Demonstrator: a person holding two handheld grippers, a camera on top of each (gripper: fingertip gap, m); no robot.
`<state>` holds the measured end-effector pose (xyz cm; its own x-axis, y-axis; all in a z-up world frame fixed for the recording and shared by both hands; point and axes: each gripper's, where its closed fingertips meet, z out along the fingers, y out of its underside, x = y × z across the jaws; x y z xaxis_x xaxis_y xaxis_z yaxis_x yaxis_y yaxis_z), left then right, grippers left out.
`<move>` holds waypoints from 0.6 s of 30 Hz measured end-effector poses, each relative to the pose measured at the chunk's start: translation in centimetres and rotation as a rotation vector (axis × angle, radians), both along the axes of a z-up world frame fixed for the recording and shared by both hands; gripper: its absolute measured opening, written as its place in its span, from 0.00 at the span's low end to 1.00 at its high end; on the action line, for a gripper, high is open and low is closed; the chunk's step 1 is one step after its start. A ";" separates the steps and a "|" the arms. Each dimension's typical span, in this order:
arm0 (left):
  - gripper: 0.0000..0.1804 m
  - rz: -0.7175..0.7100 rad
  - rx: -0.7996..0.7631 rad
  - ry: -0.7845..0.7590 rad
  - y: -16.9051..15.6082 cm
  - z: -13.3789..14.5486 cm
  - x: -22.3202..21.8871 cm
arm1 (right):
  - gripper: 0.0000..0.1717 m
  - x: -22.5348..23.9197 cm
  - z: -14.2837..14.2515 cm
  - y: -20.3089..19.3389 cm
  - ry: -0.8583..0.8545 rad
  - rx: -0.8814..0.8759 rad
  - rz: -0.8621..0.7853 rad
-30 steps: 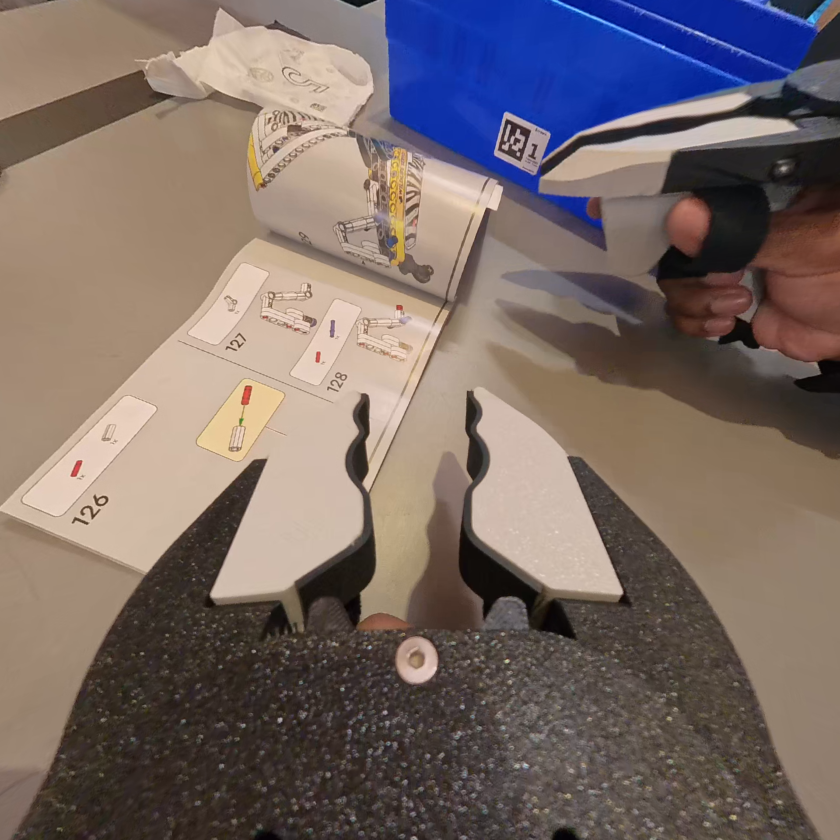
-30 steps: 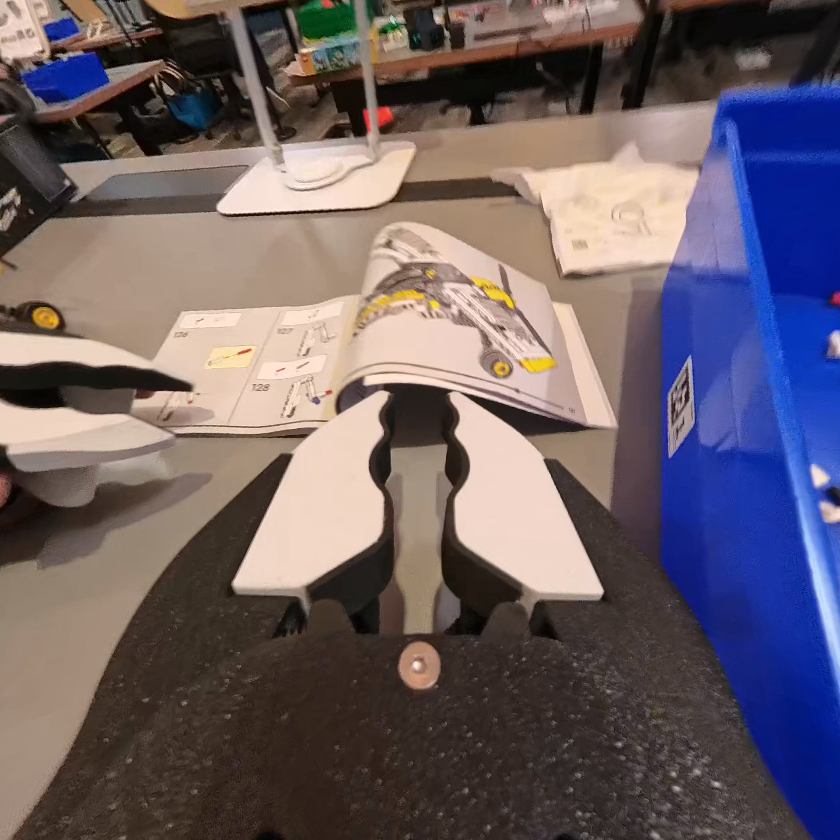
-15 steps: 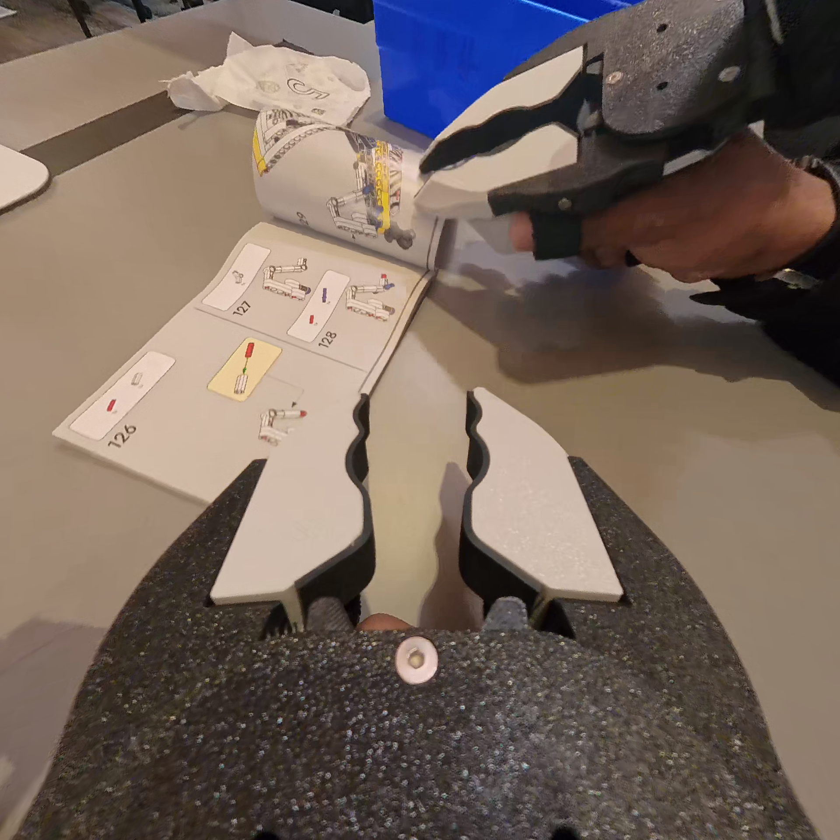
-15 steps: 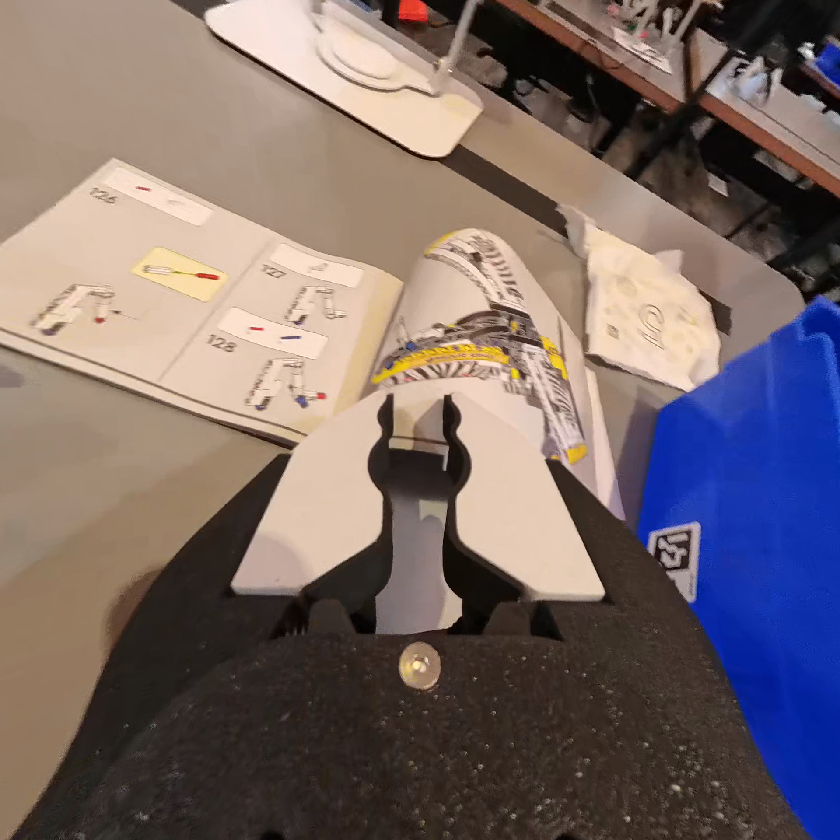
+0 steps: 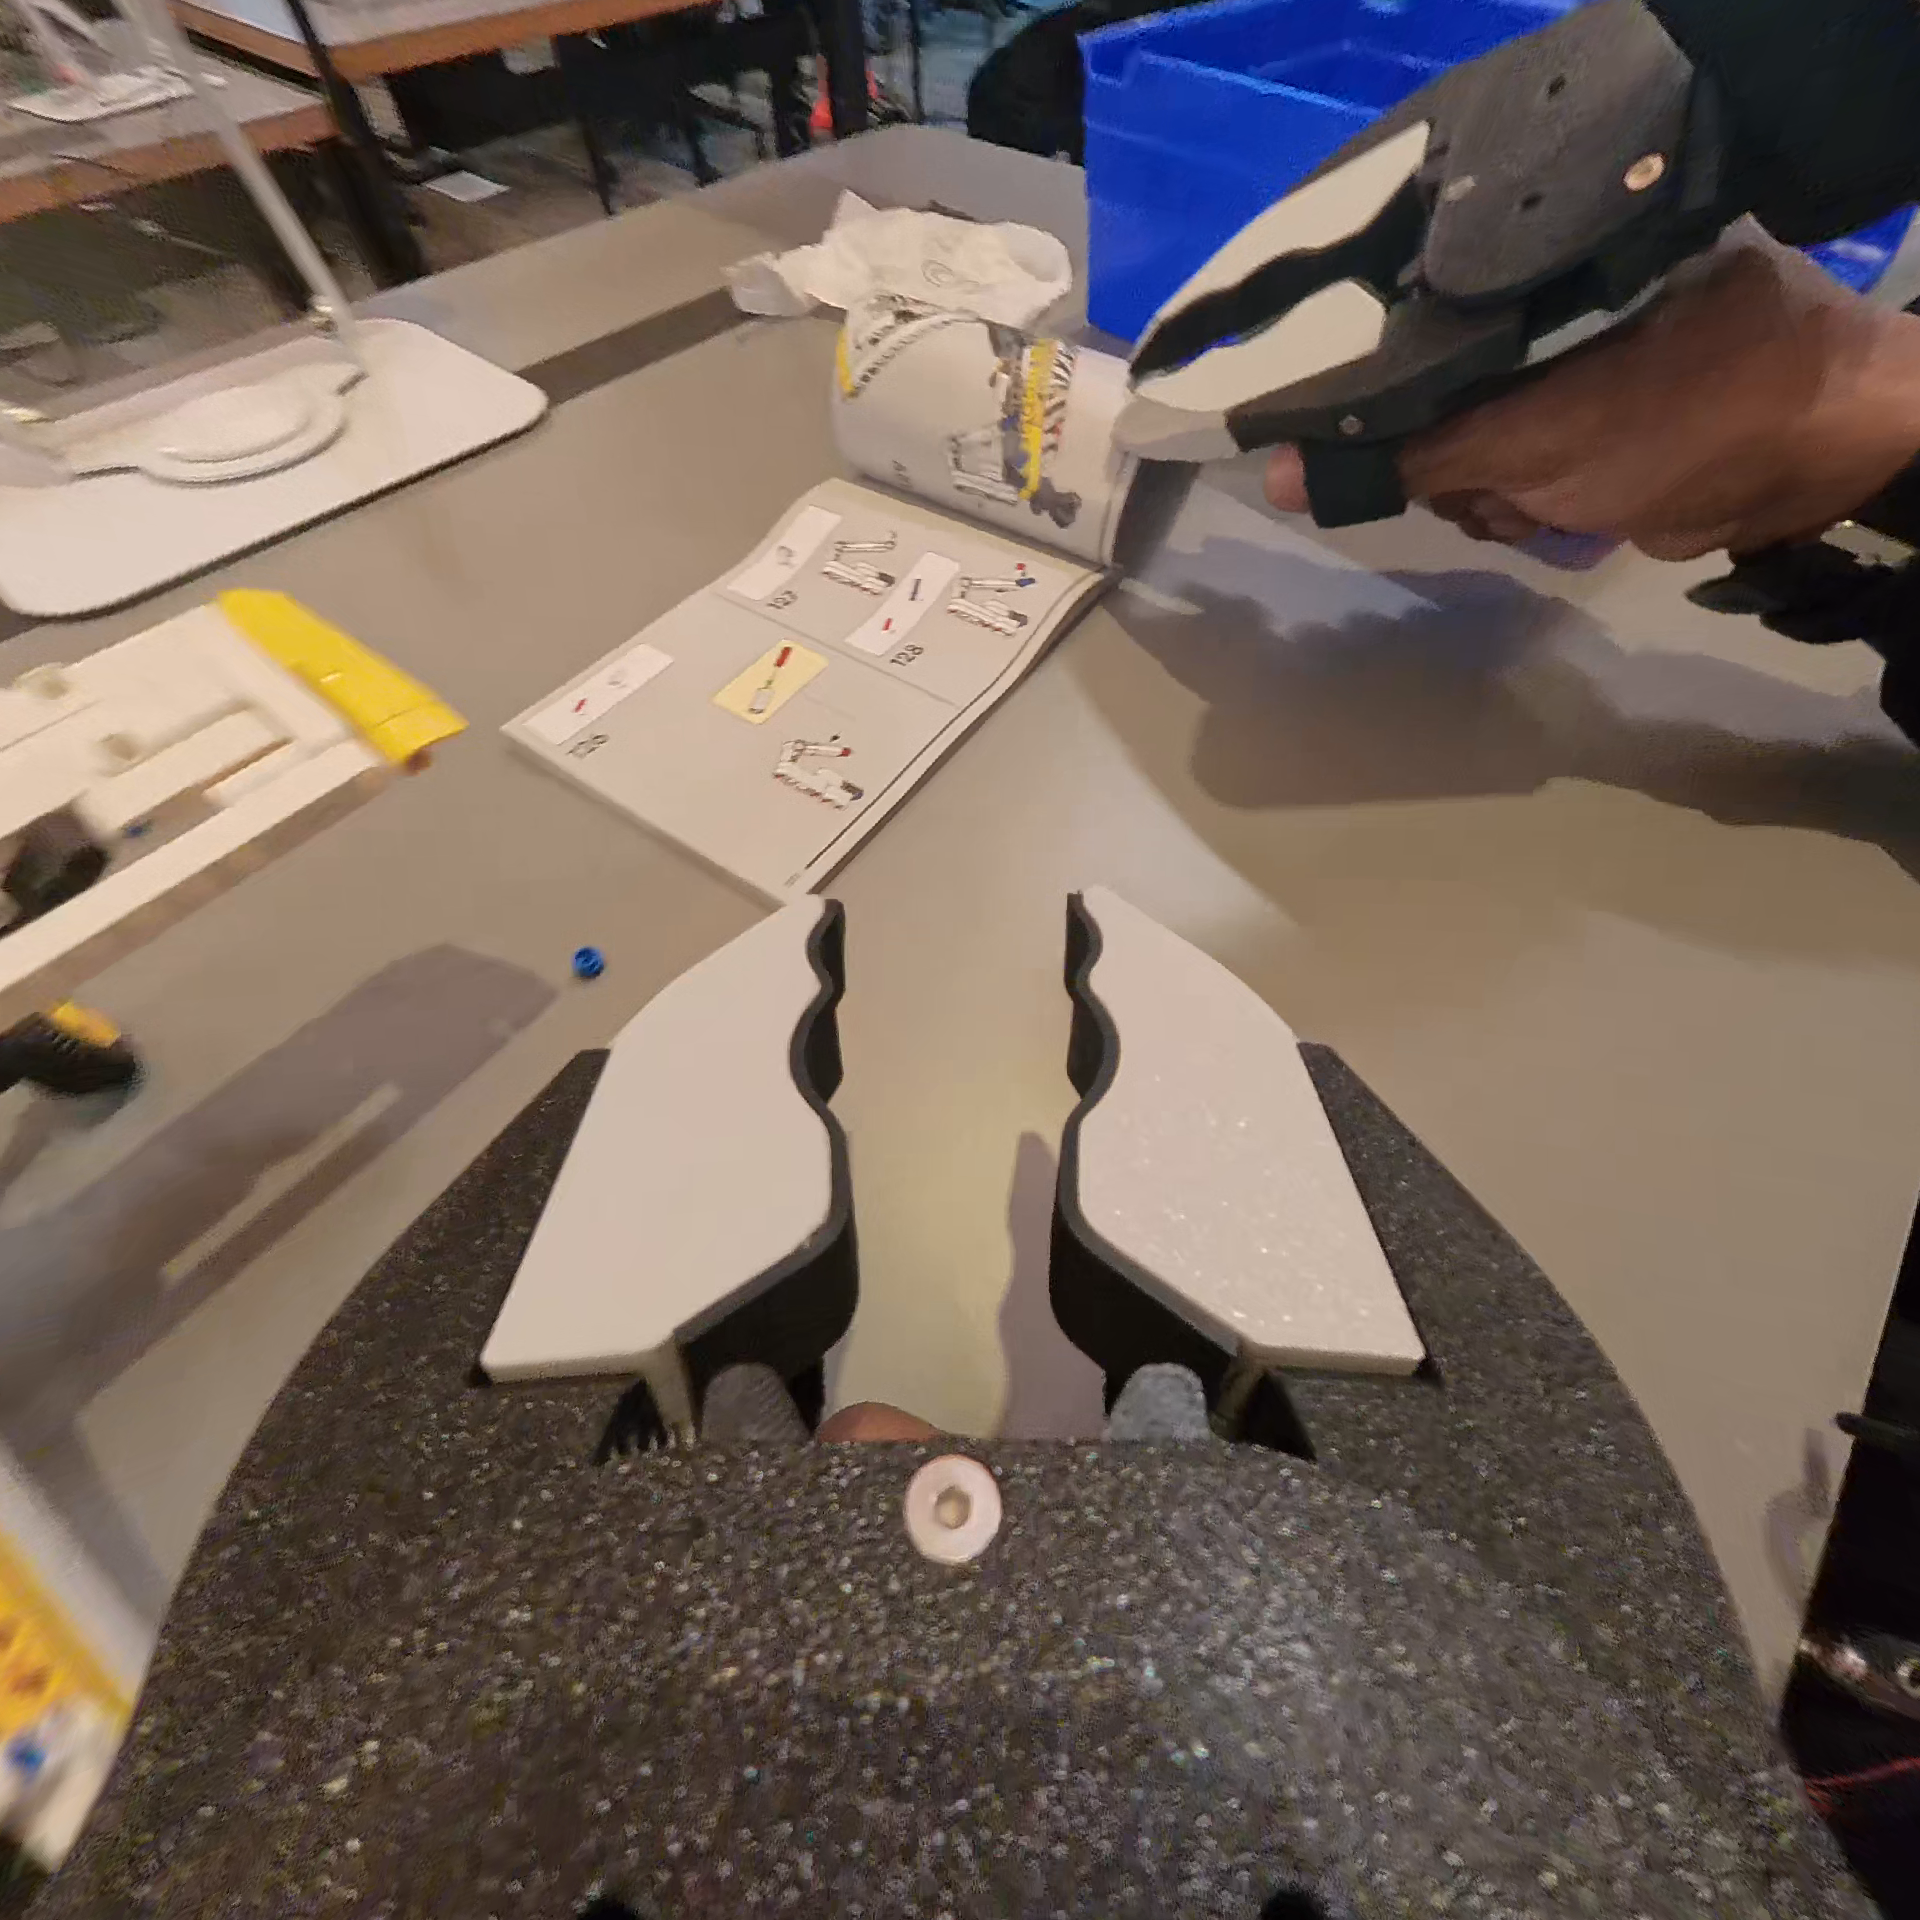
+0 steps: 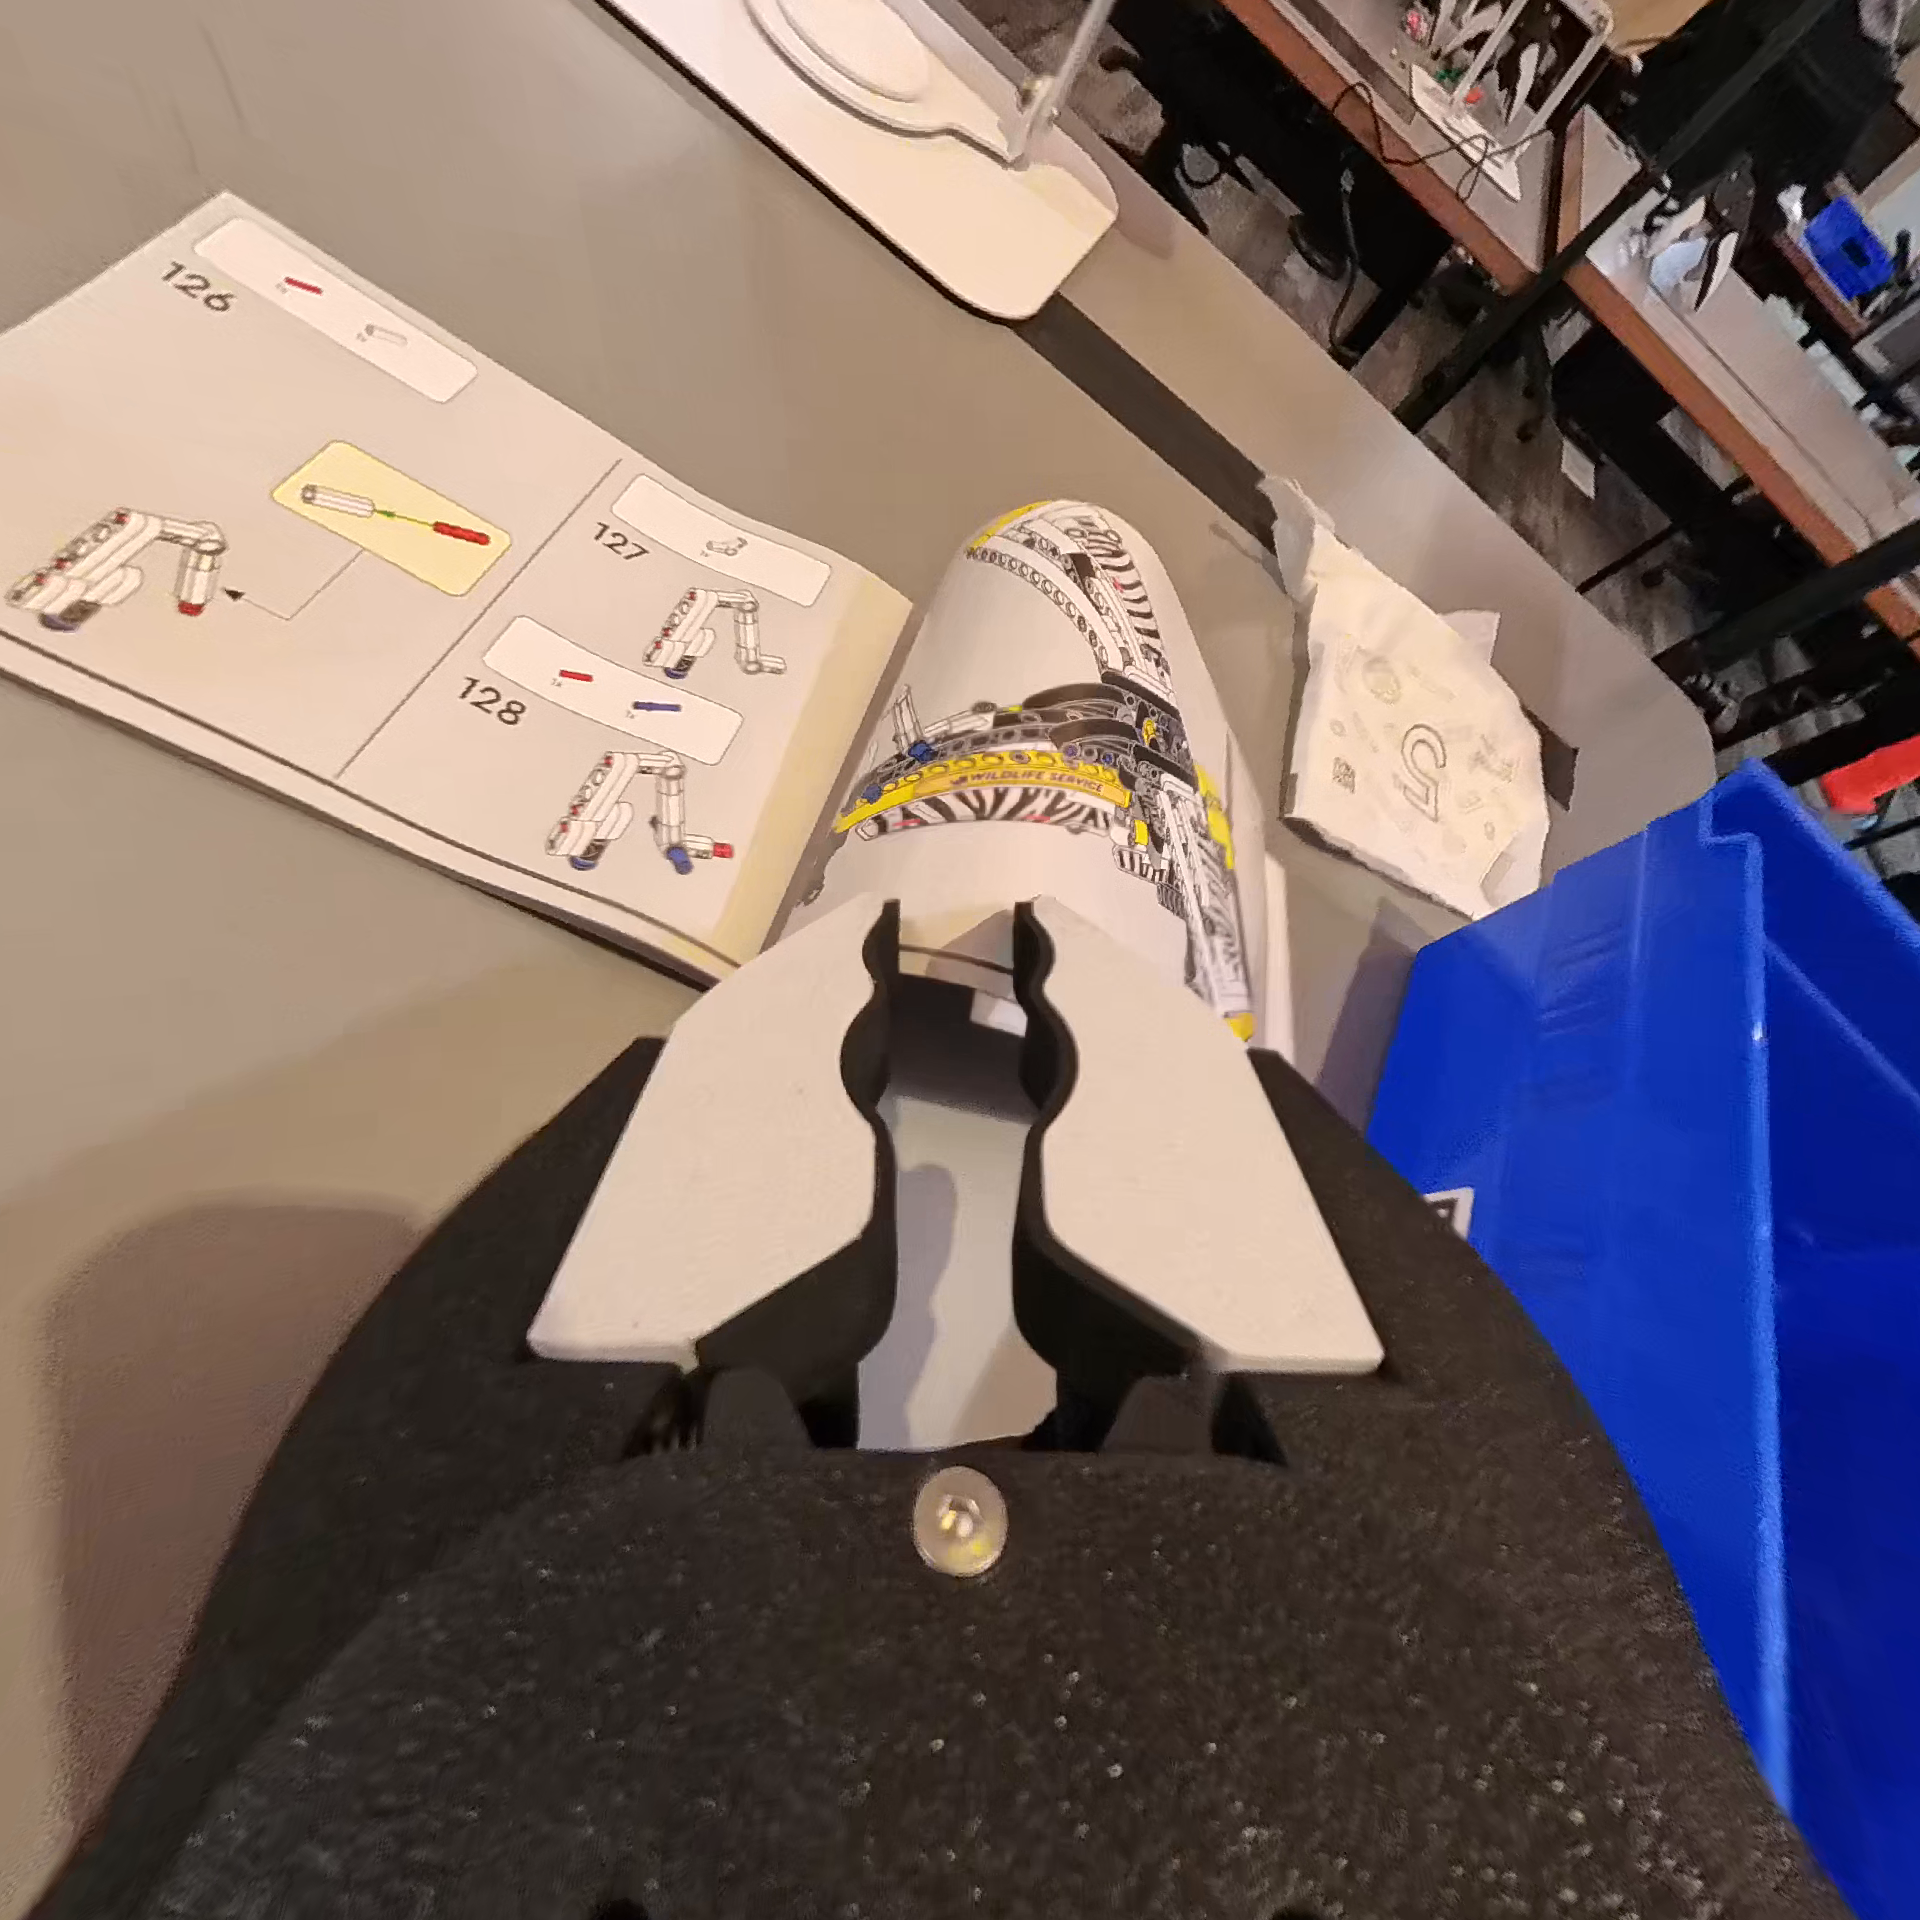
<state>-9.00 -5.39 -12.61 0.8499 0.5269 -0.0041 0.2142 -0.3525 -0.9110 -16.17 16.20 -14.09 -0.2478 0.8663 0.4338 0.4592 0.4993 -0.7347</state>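
Right gripper: jaws part-open astride the edge of the curled page, not pinching. Risk: the page may slip free or crease.
Booklet: lies open on the table, beside the blue bin.
Left gripper: open, empty, near the booklet's corner.

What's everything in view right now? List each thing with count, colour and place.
instruction booklet: one, grey pages, open on table, right page curled up
crumpled paper bag: one, white, beyond booklet
blue bin: one, right of booklet
lamp base: one, white, far left
toy model: one, white and yellow, left edge
small round piece: one, blue, near left gripper
table: one, grey
left gripper: open, over bare table
right gripper: partly open, fingertips at curled page edge
hand: holds right gripper
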 end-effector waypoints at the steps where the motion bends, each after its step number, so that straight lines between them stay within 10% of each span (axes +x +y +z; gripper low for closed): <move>1: 0.23 0.031 0.017 0.004 -0.8 0.4 0.1 | 0.12 0.1 0.3 -0.2 0.002 0.025 0.016; 7: 0.23 0.247 0.096 0.106 -6.3 2.9 0.9 | 0.13 0.6 3.4 -4.6 0.030 0.243 0.251; 18: 0.30 0.744 -0.053 0.228 -16.7 2.3 -0.6 | 0.15 3.0 4.1 -26.8 0.146 0.440 1.208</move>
